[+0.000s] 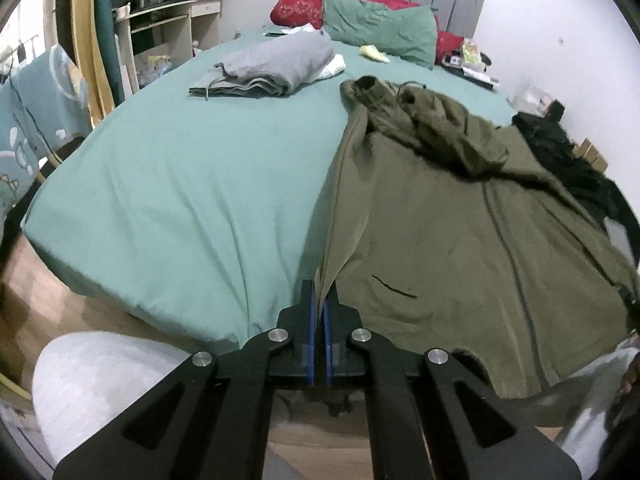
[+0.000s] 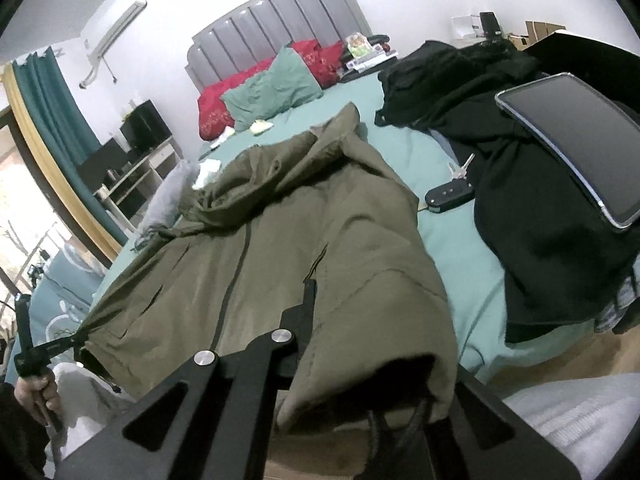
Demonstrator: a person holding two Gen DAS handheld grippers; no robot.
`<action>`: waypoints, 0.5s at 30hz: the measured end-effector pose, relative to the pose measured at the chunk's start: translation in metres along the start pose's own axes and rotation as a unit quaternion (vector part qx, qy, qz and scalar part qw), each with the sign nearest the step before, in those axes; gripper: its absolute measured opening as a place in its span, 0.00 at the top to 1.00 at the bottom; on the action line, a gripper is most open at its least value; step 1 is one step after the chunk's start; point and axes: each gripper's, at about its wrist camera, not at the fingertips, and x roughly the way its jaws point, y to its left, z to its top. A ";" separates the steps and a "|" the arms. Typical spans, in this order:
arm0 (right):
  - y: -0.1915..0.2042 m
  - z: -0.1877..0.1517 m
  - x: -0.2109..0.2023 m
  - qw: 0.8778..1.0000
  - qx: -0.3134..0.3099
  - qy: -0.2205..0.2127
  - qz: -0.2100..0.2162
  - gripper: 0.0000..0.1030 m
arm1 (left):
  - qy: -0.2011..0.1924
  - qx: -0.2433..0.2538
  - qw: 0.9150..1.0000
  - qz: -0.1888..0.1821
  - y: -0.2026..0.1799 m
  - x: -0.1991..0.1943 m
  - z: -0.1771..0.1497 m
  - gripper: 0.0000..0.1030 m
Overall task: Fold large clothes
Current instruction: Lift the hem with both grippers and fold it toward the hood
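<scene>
An olive green hooded jacket (image 1: 440,240) lies front up on the teal bed sheet (image 1: 180,180), its hood toward the pillows. My left gripper (image 1: 320,292) is shut on the jacket's near left hem corner, cloth pinched between the blue pads. In the right wrist view the jacket (image 2: 300,220) stretches ahead and its right hem corner drapes over my right gripper (image 2: 320,292), shut on it. One black finger (image 2: 309,296) shows; the other is hidden under cloth. The left gripper (image 2: 74,342) appears far left, held by a hand (image 2: 36,396), gripping the hem.
A folded grey garment (image 1: 272,68) sits farther up the bed. Black clothes (image 2: 520,200), a tablet (image 2: 580,144) and a car key (image 2: 448,196) lie right of the jacket. Green and red pillows (image 1: 380,28) lean on the headboard. The person's pale trouser leg (image 1: 100,392) is below.
</scene>
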 end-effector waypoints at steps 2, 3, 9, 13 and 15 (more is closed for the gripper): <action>0.001 0.005 -0.012 1.000 -0.004 -0.012 0.004 0.97 | -0.004 -0.004 1.000 -0.007 0.002 -0.011 0.003 0.97; 0.001 0.007 -0.018 1.000 -0.006 -0.016 0.005 0.97 | -0.008 -0.005 1.000 -0.010 0.003 -0.018 0.004 0.97; 0.003 0.018 -0.057 0.999 -0.010 -0.039 0.015 0.97 | -0.032 -0.004 0.999 -0.029 0.008 -0.067 0.011 0.97; 0.005 0.026 -0.085 0.998 -0.010 -0.053 0.021 0.97 | -0.042 0.003 0.998 -0.035 0.011 -0.099 0.009 0.97; 0.008 0.028 -0.097 0.998 -0.016 -0.056 0.018 0.97 | -0.048 0.003 0.998 -0.037 0.013 -0.114 0.008 0.97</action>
